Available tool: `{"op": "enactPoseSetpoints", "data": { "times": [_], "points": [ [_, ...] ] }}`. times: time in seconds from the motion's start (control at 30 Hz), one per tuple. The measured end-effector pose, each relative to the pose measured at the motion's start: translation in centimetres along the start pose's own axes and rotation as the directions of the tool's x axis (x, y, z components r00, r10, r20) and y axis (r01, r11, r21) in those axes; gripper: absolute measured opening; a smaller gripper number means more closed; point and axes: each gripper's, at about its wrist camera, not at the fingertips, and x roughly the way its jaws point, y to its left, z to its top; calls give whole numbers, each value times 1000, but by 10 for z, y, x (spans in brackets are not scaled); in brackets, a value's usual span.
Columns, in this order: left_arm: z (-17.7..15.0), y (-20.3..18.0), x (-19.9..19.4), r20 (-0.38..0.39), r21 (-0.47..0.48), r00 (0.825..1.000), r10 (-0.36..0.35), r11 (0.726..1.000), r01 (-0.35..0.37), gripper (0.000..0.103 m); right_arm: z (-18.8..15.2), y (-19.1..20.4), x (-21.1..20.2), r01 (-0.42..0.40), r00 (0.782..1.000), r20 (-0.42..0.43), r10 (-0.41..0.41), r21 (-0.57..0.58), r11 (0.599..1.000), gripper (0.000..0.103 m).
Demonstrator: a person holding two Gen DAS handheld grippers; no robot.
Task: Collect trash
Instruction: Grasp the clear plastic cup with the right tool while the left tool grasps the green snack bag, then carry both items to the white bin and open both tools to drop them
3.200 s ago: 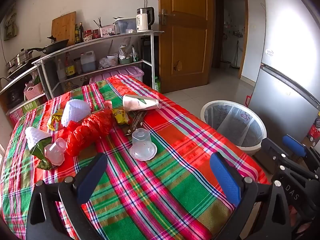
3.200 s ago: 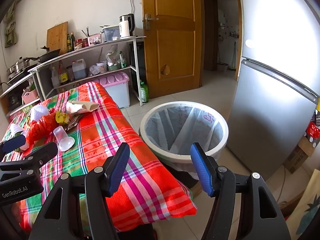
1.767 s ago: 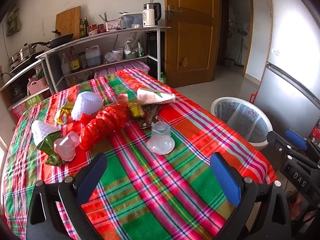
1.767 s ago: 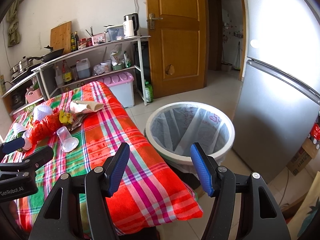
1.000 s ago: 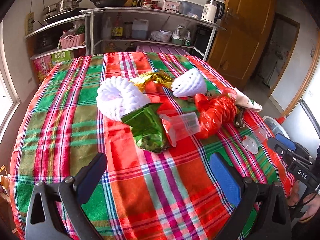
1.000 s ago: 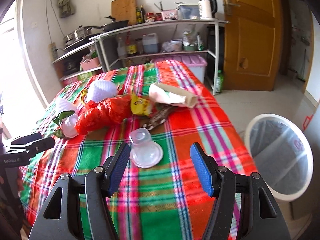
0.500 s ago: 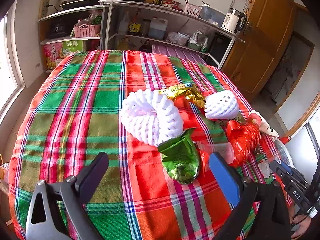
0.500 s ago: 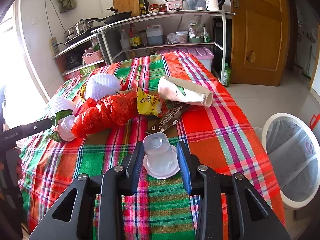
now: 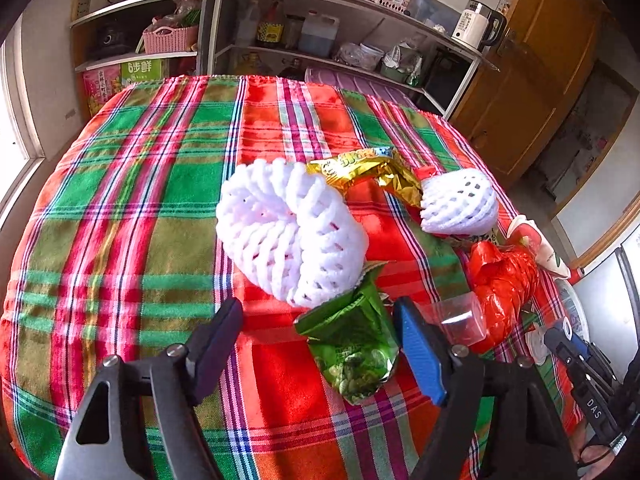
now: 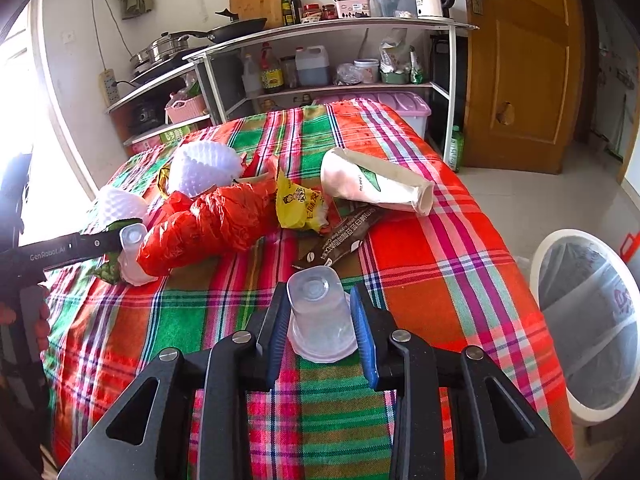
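On the plaid tablecloth [image 9: 132, 216], seen from the left wrist camera, the left gripper [image 9: 318, 338] has swung away from the bin side of the room and now hangs low over the trash heap, its jaws spread wide and holding nothing, though narrower than half a second ago; the green snack bag [image 9: 352, 344] lies between the fingers, touching the big white foam net [image 9: 288, 232] just beyond it. Past the foam net sit the gold wrapper [image 9: 372, 168] and a smaller foam net [image 9: 460, 200], with a red plastic bag [image 9: 504, 284] and a clear cup lying on its side [image 9: 460, 320] to the right of the green snack bag. From the right wrist camera, the right gripper [image 10: 320, 330], wide open a second ago, has closed on the upturned clear plastic cup [image 10: 318, 316], both pads pressed to its sides while its rim seems still to rest on the tablecloth. Beyond that cup lie a brown wrapper [image 10: 344, 236], a yellow packet [image 10: 300, 204] and a paper cup [image 10: 380, 186]; the lined bin [image 10: 588, 320] stands on the floor to the right of the table. The first piece looks secured and ready to be lifted toward the bin, while the left side appears to be lining up its own pick.
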Motion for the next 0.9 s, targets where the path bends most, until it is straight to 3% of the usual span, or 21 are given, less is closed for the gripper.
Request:
{"op": "enactPoseSetpoints", "data": {
  "times": [0.17,0.33,0.9],
  "points": [
    [-1,-3,1,-7,29,1000,16,999,-16,71,1,-3,1,0,1000,3,0,13,1000,30],
    [-3,-5,-1,5,40,1000,22,999,-22,47,1,-4,0,3,1000,12,-3,21,1000,30],
    [-17,-27,-46,94,116,996,10,993,-21,44,1,-12,-29,-6,997,82,3,48,999,29]
  ]
}}
